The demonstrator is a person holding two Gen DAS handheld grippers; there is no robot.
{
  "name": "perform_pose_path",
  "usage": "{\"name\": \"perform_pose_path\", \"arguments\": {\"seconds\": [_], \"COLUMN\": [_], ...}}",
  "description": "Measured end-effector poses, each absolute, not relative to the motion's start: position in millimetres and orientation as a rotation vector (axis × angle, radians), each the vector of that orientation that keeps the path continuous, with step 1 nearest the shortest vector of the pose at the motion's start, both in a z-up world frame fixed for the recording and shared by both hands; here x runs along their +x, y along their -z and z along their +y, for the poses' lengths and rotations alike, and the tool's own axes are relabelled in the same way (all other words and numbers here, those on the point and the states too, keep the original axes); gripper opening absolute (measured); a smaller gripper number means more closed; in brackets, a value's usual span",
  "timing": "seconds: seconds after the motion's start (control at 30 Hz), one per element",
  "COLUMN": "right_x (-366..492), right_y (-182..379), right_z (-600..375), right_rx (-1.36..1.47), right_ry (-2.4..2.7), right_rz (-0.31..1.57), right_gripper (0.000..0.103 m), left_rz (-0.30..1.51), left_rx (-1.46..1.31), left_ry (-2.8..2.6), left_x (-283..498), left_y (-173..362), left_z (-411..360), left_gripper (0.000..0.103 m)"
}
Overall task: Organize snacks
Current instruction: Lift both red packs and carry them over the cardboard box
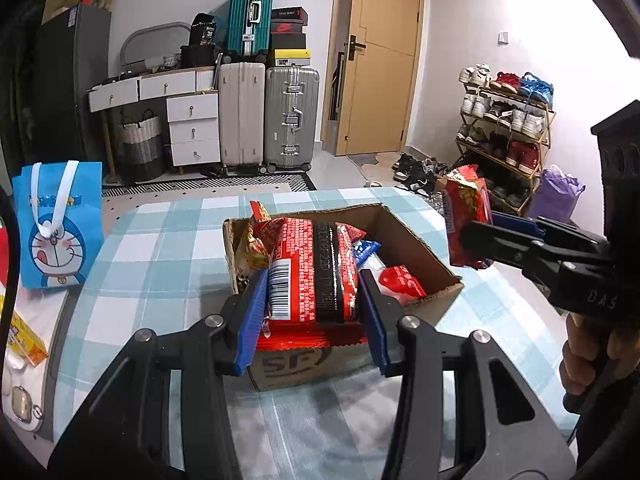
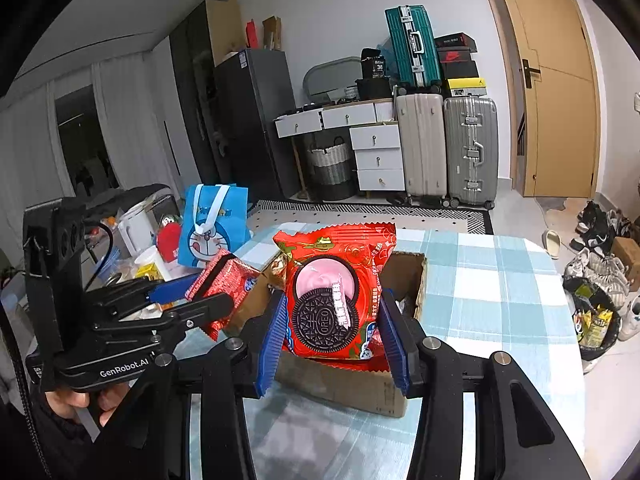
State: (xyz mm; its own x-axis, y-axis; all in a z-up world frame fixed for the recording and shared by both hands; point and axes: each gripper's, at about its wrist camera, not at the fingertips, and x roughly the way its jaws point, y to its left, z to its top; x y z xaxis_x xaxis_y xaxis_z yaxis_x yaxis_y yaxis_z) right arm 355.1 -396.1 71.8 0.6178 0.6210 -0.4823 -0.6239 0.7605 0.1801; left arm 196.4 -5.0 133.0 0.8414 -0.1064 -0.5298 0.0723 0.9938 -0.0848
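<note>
My left gripper (image 1: pixel 312 292) is shut on a red snack packet (image 1: pixel 312 264), its barcode side towards the camera, held just above an open cardboard box (image 1: pixel 416 248). Inside the box lie other snacks: a red packet (image 1: pixel 400 280), a blue-and-white one (image 1: pixel 366 250) and a yellowish one (image 1: pixel 248 252). To the right, my right gripper (image 1: pixel 476 240) holds a second red packet (image 1: pixel 466 208) upright beside the box. In the right wrist view, the right gripper (image 2: pixel 333 308) is shut on this red Oreo packet (image 2: pixel 332 280) over the box (image 2: pixel 352 388). The left gripper (image 2: pixel 204 296) grips its packet (image 2: pixel 224 276) at the left.
The box stands on a table with a blue-and-white check cloth (image 1: pixel 160 248). A blue cartoon bag (image 1: pixel 56 224) stands at the table's left, with a yellow carton (image 1: pixel 24 340) nearer. A white kettle (image 2: pixel 136 228) and clutter lie beyond. Suitcases (image 1: pixel 292 120), a shoe rack (image 1: pixel 508 128) and a bin (image 2: pixel 596 320) are on the floor.
</note>
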Motion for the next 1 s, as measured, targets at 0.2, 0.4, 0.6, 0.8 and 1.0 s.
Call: {"name": "perform_pose_path", "arguments": {"seconds": [0.2, 0.4, 0.6, 0.8, 1.0], "right_x": [367.6, 379.5, 388.4, 397.7, 405.5], "right_y": [-67.5, -58.9, -53.5, -46.4, -38.5], "right_z": [-392.5, -391.2, -390.1, -385.1, -379.1], "right_rx": [-0.001, -0.001, 0.007, 0.003, 0.000], "right_ry": [-0.713, -0.716, -0.720, -0.727, -0.728], "right_rz": [0.562, 0.574, 0.586, 0.599, 0.612], "right_gripper": [0.046, 0.046, 0.046, 0.046, 0.046], "left_rz": [0.570, 0.581, 0.599, 0.605, 0.603], "left_rx": [-0.072, -0.058, -0.057, -0.043, -0.019], "left_ry": [0.091, 0.085, 0.084, 0.084, 0.086], "left_x": [217.2, 235.1, 251.8, 264.2, 275.7], "left_y": [-128.2, -120.4, -109.6, -103.2, -94.1], "left_z": [-7.7, -11.4, -13.1, -15.7, -21.0], "left_gripper": [0.042, 0.042, 0.042, 0.042, 0.042]}}
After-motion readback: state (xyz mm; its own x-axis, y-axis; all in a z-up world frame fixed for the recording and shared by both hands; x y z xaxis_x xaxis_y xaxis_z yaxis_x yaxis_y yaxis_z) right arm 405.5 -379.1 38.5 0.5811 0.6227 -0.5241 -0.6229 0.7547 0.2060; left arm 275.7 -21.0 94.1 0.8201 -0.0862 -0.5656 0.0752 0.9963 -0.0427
